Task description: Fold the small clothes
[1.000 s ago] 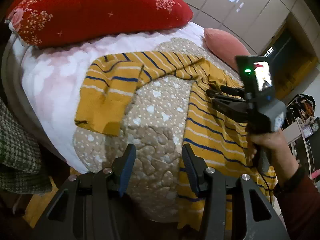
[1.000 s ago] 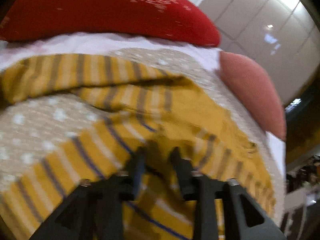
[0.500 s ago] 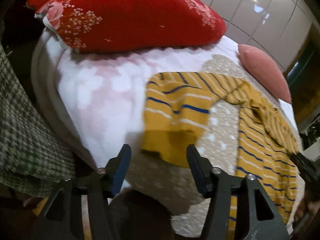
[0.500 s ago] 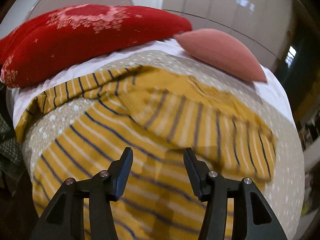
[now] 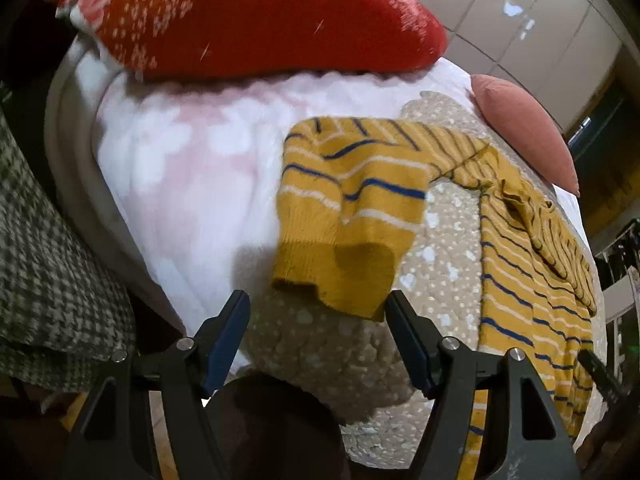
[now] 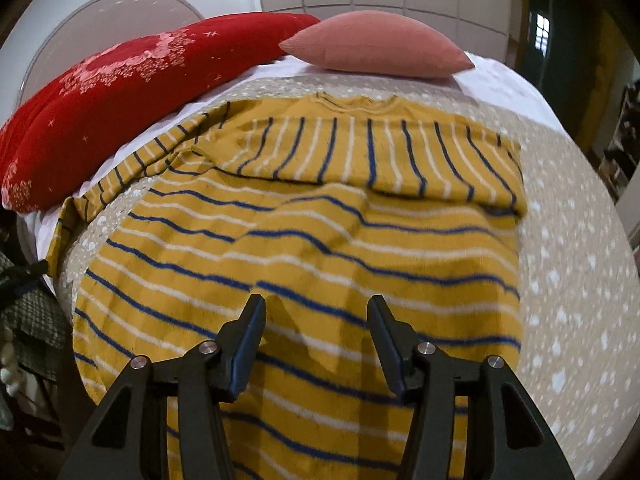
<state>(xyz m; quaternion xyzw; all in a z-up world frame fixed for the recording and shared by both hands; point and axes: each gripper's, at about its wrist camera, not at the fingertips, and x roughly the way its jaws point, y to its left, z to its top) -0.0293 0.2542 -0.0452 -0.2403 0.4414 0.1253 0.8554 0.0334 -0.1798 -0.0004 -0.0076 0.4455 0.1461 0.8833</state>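
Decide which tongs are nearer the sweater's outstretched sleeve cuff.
Left. The left tongs hang open right at the sleeve cuff; the right tongs are open over the sweater's body, away from it.

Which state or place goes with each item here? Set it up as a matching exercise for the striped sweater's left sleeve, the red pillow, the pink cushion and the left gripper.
Column 1:
1. left sleeve of the yellow striped sweater
2. red pillow
3. pink cushion
4. left gripper

Column 2:
A. open, holding nothing, fingers near the cuff
B. stretched out sideways onto the white-pink blanket
C. beyond the sweater's collar
D. along the bed's head, on the blanket

Pairs: 1-B, 2-D, 3-C, 4-A
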